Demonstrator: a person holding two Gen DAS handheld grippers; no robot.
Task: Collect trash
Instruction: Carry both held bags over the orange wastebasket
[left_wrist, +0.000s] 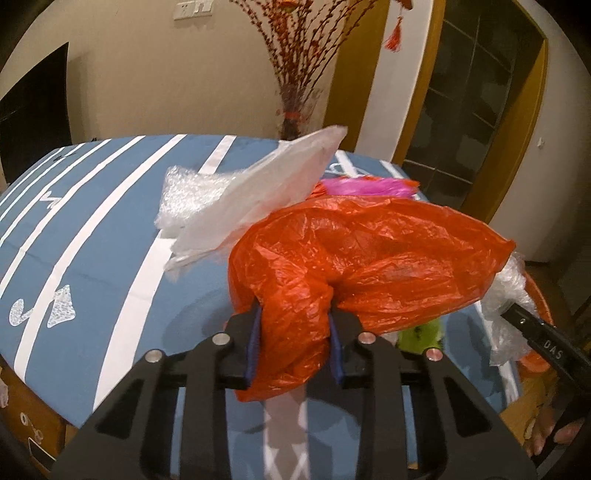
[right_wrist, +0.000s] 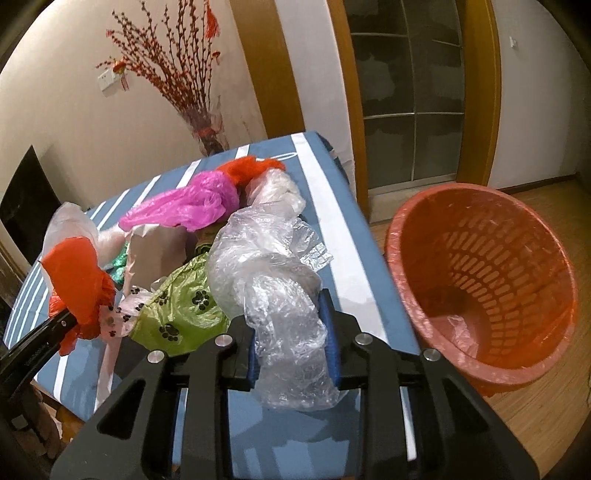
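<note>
In the left wrist view my left gripper (left_wrist: 294, 325) is shut on a crumpled orange plastic bag (left_wrist: 369, 251), bunched between its blue pads above the striped blue tablecloth (left_wrist: 92, 229). In the right wrist view my right gripper (right_wrist: 290, 325) is shut on a clear crinkled plastic bag (right_wrist: 273, 280). The same orange bag (right_wrist: 79, 284) shows at the left of that view, held by the left gripper (right_wrist: 70, 321). More trash lies on the table: a pink bag (right_wrist: 192, 203), a green paw-print bag (right_wrist: 184, 306), a white bag (left_wrist: 266, 184) and bubble wrap (left_wrist: 188, 192).
An orange lattice waste basket (right_wrist: 480, 288) with a thin liner stands on the wooden floor off the table's right edge. A vase of red branches (right_wrist: 207, 136) stands behind the table by the wall. A glass-panelled door (right_wrist: 410, 92) lies beyond.
</note>
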